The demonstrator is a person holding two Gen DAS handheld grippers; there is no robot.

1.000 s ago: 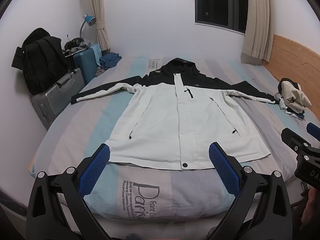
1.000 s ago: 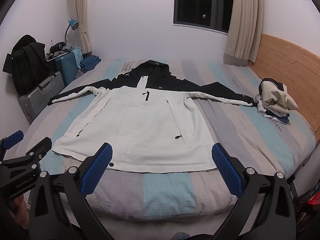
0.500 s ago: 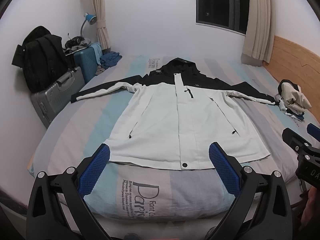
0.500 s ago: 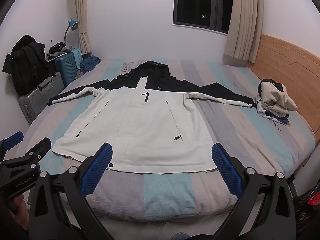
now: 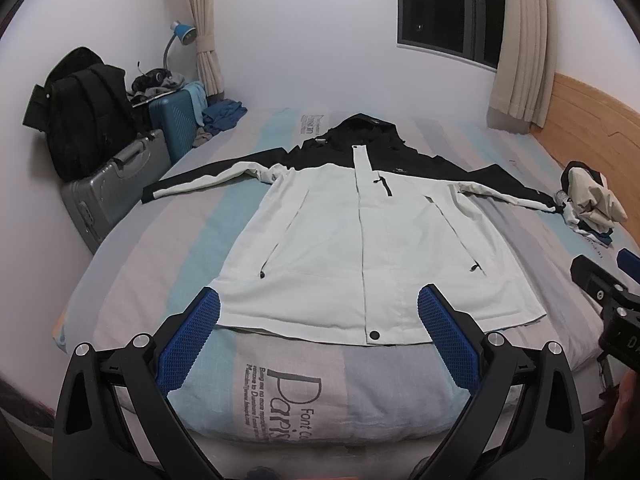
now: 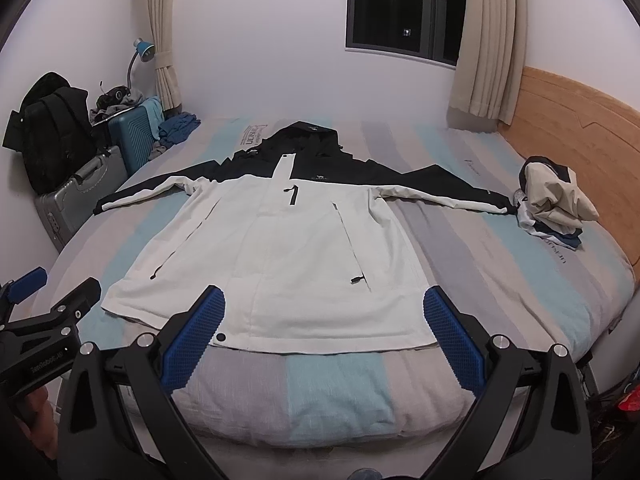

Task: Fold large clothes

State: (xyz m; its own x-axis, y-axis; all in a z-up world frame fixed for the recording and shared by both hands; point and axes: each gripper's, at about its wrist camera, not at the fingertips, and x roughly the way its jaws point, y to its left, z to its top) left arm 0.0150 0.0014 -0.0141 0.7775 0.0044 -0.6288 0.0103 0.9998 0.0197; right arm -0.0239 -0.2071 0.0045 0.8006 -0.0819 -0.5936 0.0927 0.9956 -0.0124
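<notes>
Jaws, left gripper point(image 5: 319, 334): we see them spread wide with nothing between the blue pads, poised just short of the jacket's hem.
Jaws, right gripper point(image 6: 324, 334): likewise parted and empty, also short of the hem and not touching cloth.
Landmark: we take the jacket point(image 5: 368, 240) as reference; it lies flat, front side up, on the striped bed point(image 5: 304, 392).
Long axis: it runs from hem (nearest us) to hood point(image 5: 366, 128) (farthest), straight ahead of both pairs of fingers; the sleeves cross it, stretched out to either side.
Direction from the jaws: the jacket lies forward of and below both tools; the left gripper faces the hem on the side of the left sleeve point(image 5: 208, 178), the right gripper faces the side of the right sleeve point(image 6: 440, 198).
Nearer hand: we judge each sleeve closest to the gripper on its own side; neither has an advantage at the hem.
Appearance: white body, black yoke, hood and upper sleeve panels; front placket closed with a snap point(image 5: 374, 334) at the hem; dark chest zip and two slanted pocket openings. The cloth lies smooth, with few wrinkles.
Beyond the right cuff: a small heap of clothes point(image 6: 556, 204), almost touching the cuff.
Beyond the left cuff: suitcases point(image 5: 116, 184) off the bed.
Stage, as we judge it: folding not yet begun; a sleeve fold inward seems the likely first move.
</notes>
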